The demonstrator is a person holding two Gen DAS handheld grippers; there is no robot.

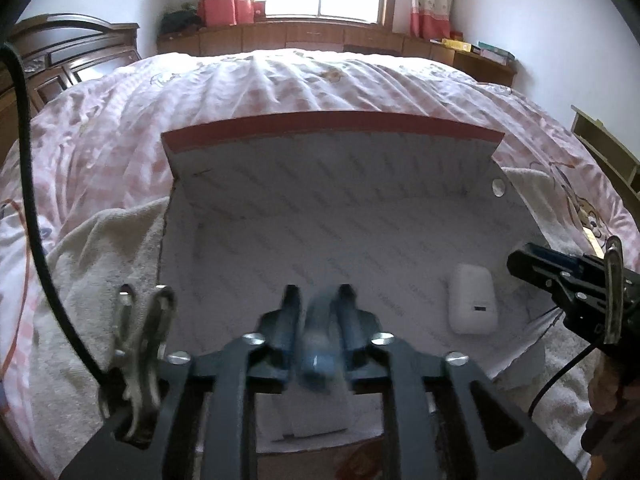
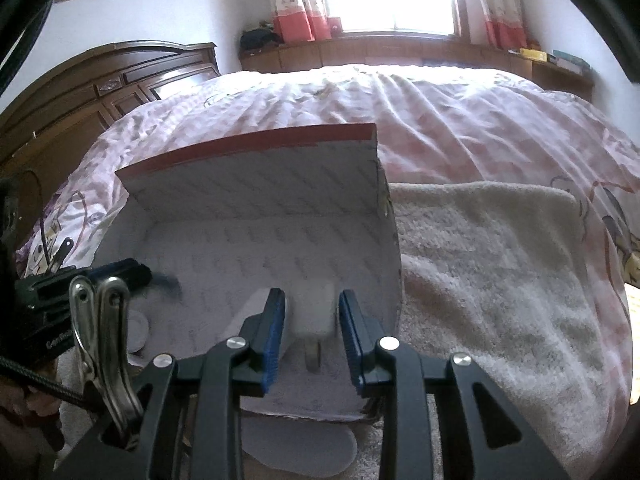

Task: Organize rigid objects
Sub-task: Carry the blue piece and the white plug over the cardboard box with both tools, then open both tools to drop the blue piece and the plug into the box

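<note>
An open white cardboard box with a red-edged raised lid lies on a towel on the bed; it also shows in the right wrist view. My left gripper is over the box, its jaws close on a blurred blue-grey object. A white rounded device lies in the box at the right. My right gripper is open above that white device, fingers on either side of it, apart from it. The right gripper also shows in the left wrist view, and the left gripper shows in the right wrist view.
A cream towel covers the bed right of the box. The pink checked quilt spreads behind. A dark wooden headboard stands at the left. A wooden window ledge with books runs along the back.
</note>
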